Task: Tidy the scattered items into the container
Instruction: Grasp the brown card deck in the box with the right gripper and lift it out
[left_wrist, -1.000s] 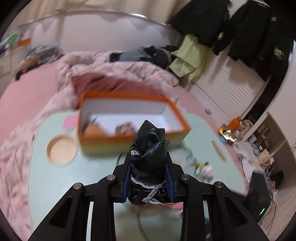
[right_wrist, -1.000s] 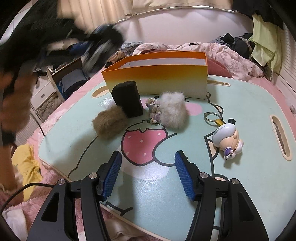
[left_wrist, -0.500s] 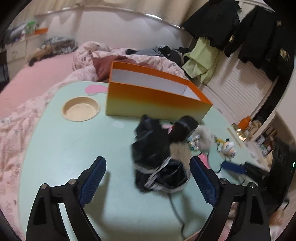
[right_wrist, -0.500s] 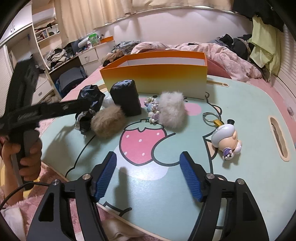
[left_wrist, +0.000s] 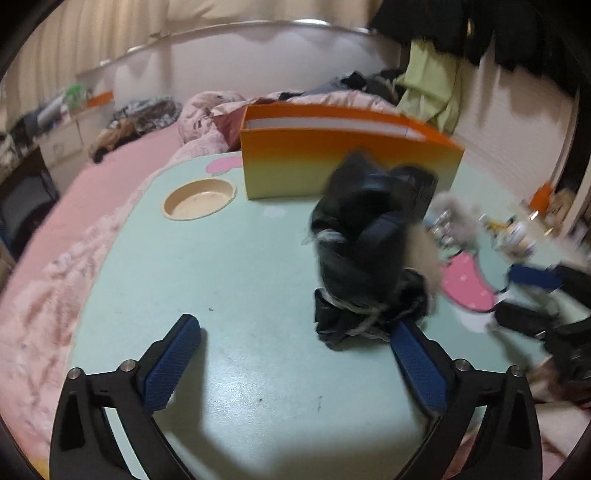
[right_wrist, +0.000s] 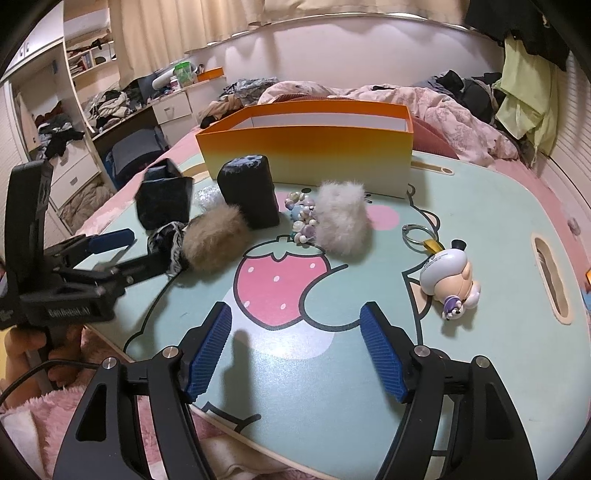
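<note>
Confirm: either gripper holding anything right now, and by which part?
Nothing held. Left gripper jaws are opening, the crumpled black lace-trimmed bow lying loose on the table. Right gripper open over bare tabletop.

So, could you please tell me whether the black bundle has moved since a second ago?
Yes. It left the left hand-held gripper and now lies on the table, before the orange box.

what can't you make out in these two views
- Inside of the orange box: both views, hidden by its own front wall.
- Black bundle: left wrist view, motion-blurred; what it is is unclear.
- Beads: right wrist view, too small to tell apart.
- Left gripper: opening, nothing between its pads.
</note>
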